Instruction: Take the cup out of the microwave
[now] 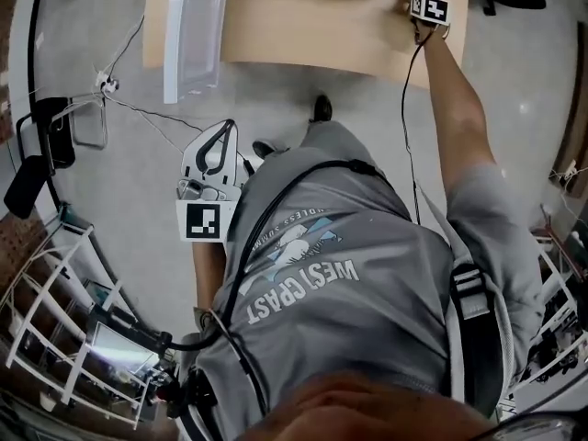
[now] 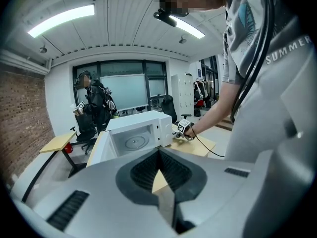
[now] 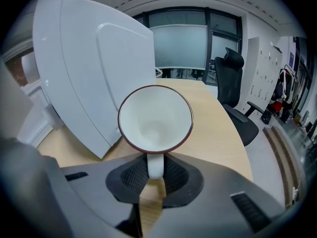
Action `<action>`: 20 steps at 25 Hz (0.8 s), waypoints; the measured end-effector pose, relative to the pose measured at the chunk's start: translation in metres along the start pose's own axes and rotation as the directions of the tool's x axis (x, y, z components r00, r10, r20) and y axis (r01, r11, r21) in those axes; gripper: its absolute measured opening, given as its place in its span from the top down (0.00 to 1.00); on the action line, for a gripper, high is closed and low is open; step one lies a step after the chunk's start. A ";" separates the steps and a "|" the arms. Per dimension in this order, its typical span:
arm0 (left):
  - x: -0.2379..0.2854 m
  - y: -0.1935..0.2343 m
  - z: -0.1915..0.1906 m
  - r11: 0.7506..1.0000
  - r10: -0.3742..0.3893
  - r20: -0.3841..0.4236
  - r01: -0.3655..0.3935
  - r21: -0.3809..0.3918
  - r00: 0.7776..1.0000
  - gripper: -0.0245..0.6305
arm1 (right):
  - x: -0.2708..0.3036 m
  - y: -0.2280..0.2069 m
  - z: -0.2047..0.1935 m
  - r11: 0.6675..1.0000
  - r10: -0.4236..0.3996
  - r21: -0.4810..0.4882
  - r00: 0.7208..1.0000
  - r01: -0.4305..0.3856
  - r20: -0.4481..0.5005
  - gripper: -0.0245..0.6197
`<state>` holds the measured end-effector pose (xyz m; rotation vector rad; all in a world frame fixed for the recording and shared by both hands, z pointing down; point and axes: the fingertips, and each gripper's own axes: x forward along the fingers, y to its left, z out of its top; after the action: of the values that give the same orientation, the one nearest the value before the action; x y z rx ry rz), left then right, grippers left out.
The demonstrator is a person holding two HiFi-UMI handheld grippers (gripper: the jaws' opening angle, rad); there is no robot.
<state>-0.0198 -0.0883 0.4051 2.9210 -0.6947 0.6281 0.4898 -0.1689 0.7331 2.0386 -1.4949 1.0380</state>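
Observation:
A white cup (image 3: 155, 118) with a dark red rim hangs over the wooden table (image 3: 213, 128). My right gripper (image 3: 155, 175) is shut on its handle, and the cup is empty. Just to its left is a white side of the microwave (image 3: 94, 68). In the left gripper view the microwave (image 2: 143, 128) stands on the table with its door (image 2: 99, 148) swung open and nothing on its turntable, and the right gripper (image 2: 184, 128) is beside its right end. My left gripper (image 2: 158, 155) is held back near the person's body, jaws together and nothing between them; in the head view this left gripper (image 1: 219, 136) hovers over the floor.
A black office chair (image 3: 233, 98) stands at the table's far end. The open microwave door (image 1: 195, 26) juts out over the floor beyond the table edge (image 1: 303, 58). Another person (image 2: 94, 108) stands by a small desk (image 2: 57, 143) at the back. White racks (image 1: 55, 320) stand at the left.

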 end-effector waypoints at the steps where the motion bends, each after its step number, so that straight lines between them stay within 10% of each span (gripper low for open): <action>1: -0.001 0.001 0.000 1.000 -0.002 -0.001 0.002 0.006 1.000 0.90 | 0.000 0.005 -0.001 1.000 0.015 0.011 1.000 -0.015 0.001 0.87; 20: -0.007 -0.005 0.005 1.000 0.009 0.017 -0.009 0.010 1.000 0.90 | 0.005 -0.011 0.021 1.000 0.002 -0.024 0.999 -0.003 -0.052 0.87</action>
<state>-0.0214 -0.0812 0.3981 2.9382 -0.7086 0.6098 0.5072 -0.1831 0.7243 1.9782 -1.4769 1.0609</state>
